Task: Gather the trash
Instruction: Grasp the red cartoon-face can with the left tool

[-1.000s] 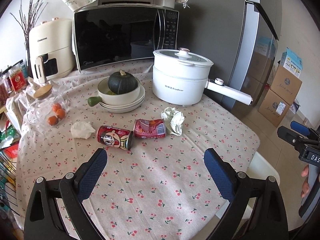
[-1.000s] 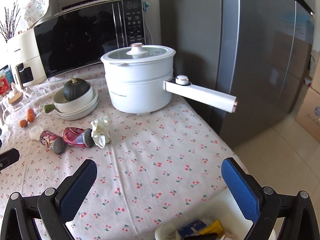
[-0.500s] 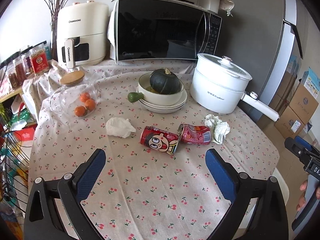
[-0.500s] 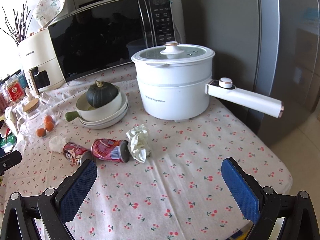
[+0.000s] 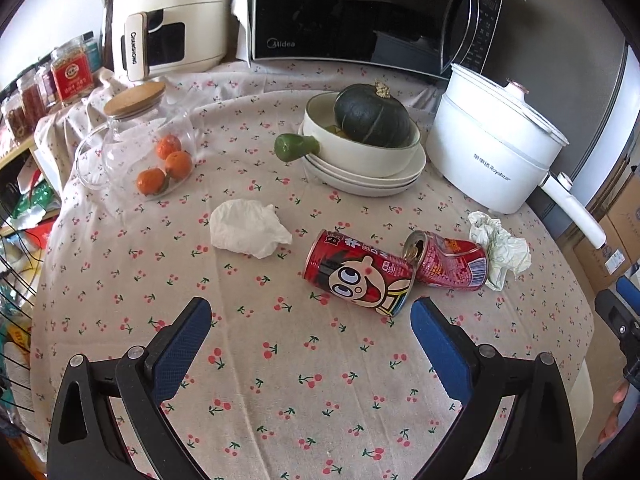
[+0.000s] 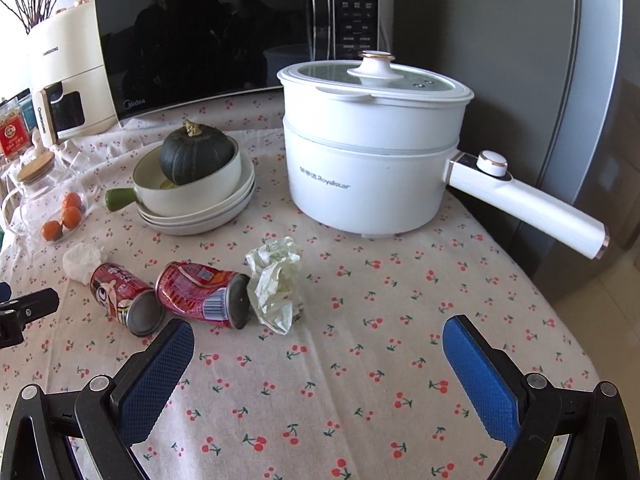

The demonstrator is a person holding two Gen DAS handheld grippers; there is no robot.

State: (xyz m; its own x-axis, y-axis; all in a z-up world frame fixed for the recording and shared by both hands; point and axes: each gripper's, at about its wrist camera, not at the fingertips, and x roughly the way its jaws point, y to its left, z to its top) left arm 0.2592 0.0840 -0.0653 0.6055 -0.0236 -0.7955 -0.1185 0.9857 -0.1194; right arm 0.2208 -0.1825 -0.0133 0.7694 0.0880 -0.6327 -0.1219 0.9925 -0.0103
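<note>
Cherry-print cloth covers the surface (image 5: 280,380), microwave (image 5: 360,12) and white pot (image 6: 372,160) at the back. Mid-surface lies the trash: a cartoon can (image 5: 358,279) on its side, a crushed red can (image 5: 448,261) touching it, crumpled paper (image 5: 500,249) against that, a white tissue (image 5: 250,228) apart. Left tool (image 5: 310,320) hovers released, just short of the cartoon can. Right tool (image 6: 318,344) hovers spread wide, gripping nothing.
</note>
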